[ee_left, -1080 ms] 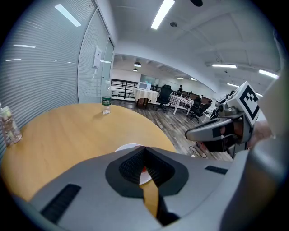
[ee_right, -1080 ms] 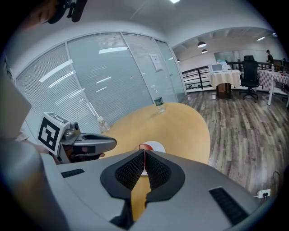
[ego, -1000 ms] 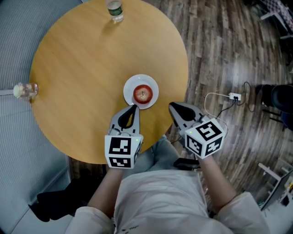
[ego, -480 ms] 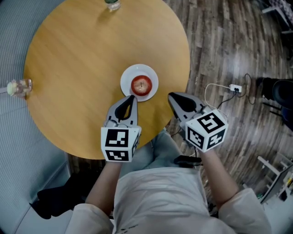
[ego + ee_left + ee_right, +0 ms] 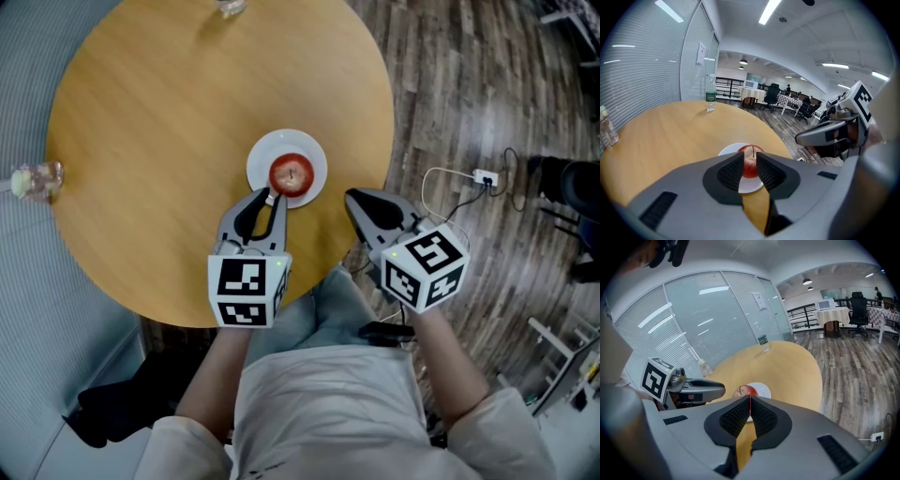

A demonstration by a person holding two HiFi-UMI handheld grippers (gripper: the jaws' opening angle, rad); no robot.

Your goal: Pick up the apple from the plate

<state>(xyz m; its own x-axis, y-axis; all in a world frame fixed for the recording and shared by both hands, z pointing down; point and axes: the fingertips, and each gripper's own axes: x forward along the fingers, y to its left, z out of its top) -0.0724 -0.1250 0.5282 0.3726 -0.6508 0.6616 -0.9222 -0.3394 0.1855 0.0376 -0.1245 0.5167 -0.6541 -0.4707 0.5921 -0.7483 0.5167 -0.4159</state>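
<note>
A red apple lies on a small white plate near the front edge of the round wooden table. My left gripper hovers just short of the plate's near rim, pointing at the apple. Its jaws are opening and stand a little apart with nothing between them. In the left gripper view the apple shows through the narrow gap of the left gripper, on the plate. My right gripper is shut and empty, past the table's edge to the right of the plate. The right gripper looks toward the apple.
A plastic bottle stands at the table's left edge and another at its far edge. A white power strip with cables lies on the wooden floor to the right. The person's lap is below the table's front edge.
The left gripper's jaws have parted slightly from shut, and it has sunk a little toward the plate's near rim. The right gripper has stayed put.
</note>
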